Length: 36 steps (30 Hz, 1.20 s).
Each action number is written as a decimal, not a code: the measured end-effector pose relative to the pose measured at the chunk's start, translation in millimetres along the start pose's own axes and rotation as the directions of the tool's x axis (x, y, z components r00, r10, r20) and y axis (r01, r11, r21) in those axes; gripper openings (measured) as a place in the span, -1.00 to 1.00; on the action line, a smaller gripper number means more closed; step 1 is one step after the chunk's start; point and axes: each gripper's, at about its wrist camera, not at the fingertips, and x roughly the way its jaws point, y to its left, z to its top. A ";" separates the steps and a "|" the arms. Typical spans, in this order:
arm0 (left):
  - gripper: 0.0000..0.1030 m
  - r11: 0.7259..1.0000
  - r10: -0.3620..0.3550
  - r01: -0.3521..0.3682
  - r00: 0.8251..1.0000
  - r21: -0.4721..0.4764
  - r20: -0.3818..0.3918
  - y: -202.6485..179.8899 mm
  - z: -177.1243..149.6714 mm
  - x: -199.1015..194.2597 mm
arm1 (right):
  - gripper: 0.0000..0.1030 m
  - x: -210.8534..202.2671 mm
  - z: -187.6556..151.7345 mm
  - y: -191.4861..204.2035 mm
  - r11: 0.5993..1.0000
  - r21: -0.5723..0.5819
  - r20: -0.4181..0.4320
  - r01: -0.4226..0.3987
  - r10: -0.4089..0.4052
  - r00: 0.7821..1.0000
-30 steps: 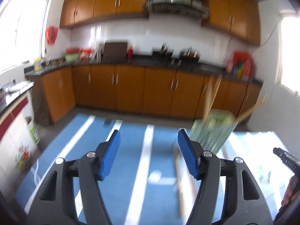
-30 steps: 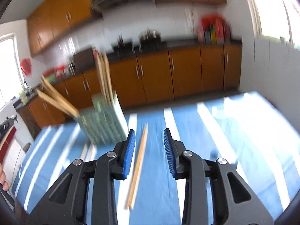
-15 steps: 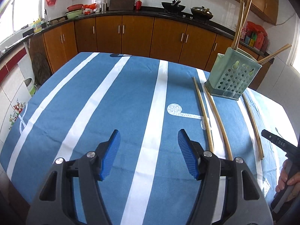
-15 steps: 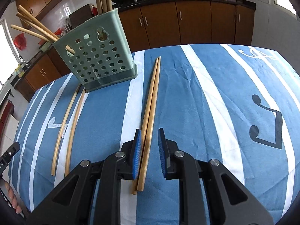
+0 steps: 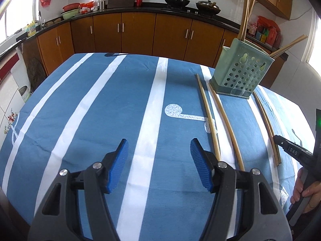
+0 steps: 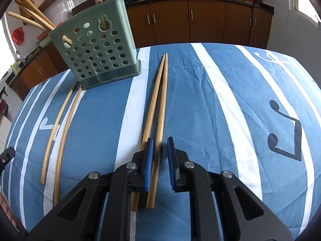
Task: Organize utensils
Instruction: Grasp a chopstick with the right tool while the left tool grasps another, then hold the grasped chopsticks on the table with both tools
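Since a second ago both cameras have tipped down from the kitchen cabinets to the desk (image 5: 96,108), and the right hand-held gripper (image 6: 160,156) has come over a pair of chopsticks (image 6: 158,108) while its jaws have just been closing. They now stand narrow around the right-hand stick of that pair, near its close end; the left blue pad lies against or just beside the stick, a small gap shows at the right pad, and I cannot tell whether it is truly pinched. The other stick of the pair passes outside the left jaw.

The left hand-held gripper (image 5: 159,164) hangs over the blue-and-white striped cloth with its jaws wide apart and nothing between them. At the right edge of its view a hand (image 5: 307,190) holds the other tool's black handle.

Farther out, two more loose chopsticks (image 6: 60,128) lie side by side to the left, their far ends reaching the foot of the green perforated utensil holder (image 6: 100,50). The holder stands upright on the cloth, with several chopsticks (image 6: 30,14) already leaning out of its top. Behind the desk run brown cabinets (image 5: 136,34).
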 end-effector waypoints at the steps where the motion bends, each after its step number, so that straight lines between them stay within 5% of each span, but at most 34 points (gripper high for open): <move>1: 0.22 1.000 -0.006 0.006 1.000 0.005 0.000 -2.3 0.2 0.3 | -0.74 0.2 0.1 -0.7 1.000 0.001 0.002 0.003 -0.003 1.000; 13: 0.22 0.991 -0.085 0.090 0.995 0.103 -0.047 -44.7 0.3 18.1 | -0.86 -7.0 0.0 -62.7 0.981 0.156 0.026 0.114 -0.119 0.993; 20: 0.13 0.983 -0.086 0.098 0.993 0.155 -0.085 -74.0 -0.6 39.0 | -0.86 -7.2 -2.9 -63.0 0.983 0.111 0.043 0.146 -0.152 0.987; 26: -0.20 0.981 -0.030 0.045 0.996 0.186 -0.086 -88.1 1.6 56.8 | -0.85 -7.5 -2.8 -64.3 0.984 0.113 0.045 0.136 -0.142 0.989; 31: -0.84 0.981 0.015 0.002 0.996 0.192 -0.086 -90.2 4.3 70.9 | -0.85 -8.5 -3.3 -63.8 0.984 0.112 0.045 0.136 -0.141 0.989; 36: -0.84 0.984 0.049 -0.035 0.996 0.177 -0.076 -71.3 10.2 73.7 | -0.85 -11.1 -6.6 -60.1 0.989 0.100 0.043 0.111 -0.116 0.992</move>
